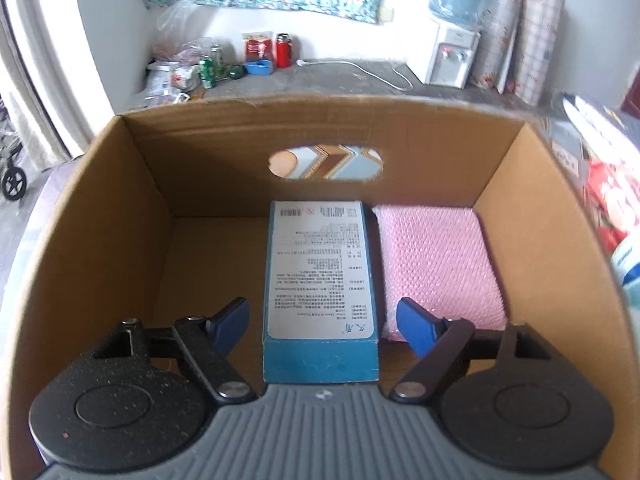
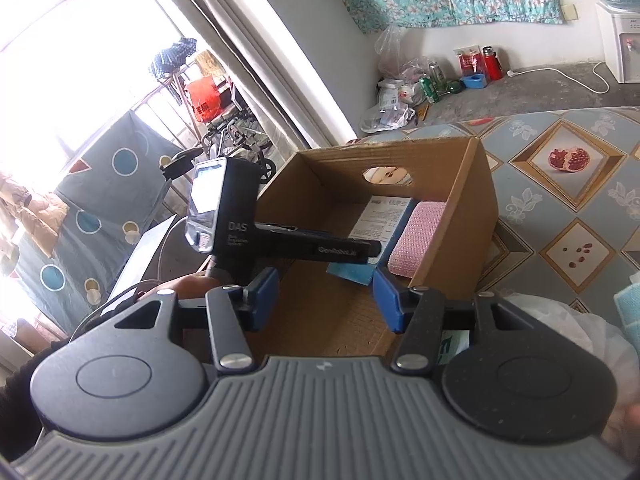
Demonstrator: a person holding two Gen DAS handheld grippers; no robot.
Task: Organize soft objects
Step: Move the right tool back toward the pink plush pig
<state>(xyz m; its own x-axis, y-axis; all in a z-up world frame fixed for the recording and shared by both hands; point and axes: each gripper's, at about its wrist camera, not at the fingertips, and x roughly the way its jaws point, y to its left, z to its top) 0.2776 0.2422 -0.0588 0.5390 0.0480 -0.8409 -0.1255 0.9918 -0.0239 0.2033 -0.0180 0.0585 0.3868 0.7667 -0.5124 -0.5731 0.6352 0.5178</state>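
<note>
Releasing step: left gripper hung inside the cardboard box, its jaws spread to either side of the blue pack with clear gaps, so nothing was held.
Blue pack: lay flat on the box floor, label up, its long side touching the pink pack, which filled the right-hand corner.
Free room: a bare strip of box floor remained to the left of the blue pack, likely the slot for the next item.
Right gripper: the right gripper hovered outside the near edge of the box, jaws apart and empty, over the patterned tabletop.
Doing it well: I judged the left gripper should lift straight up, with its fingers staying wide, so neither pad dragged the pack out of line.
Risk: the right-hand finger sat just over the pink pack and could snag its netted wrap.
Waiting items: soft packets showed just beyond the box's right wall.
</note>
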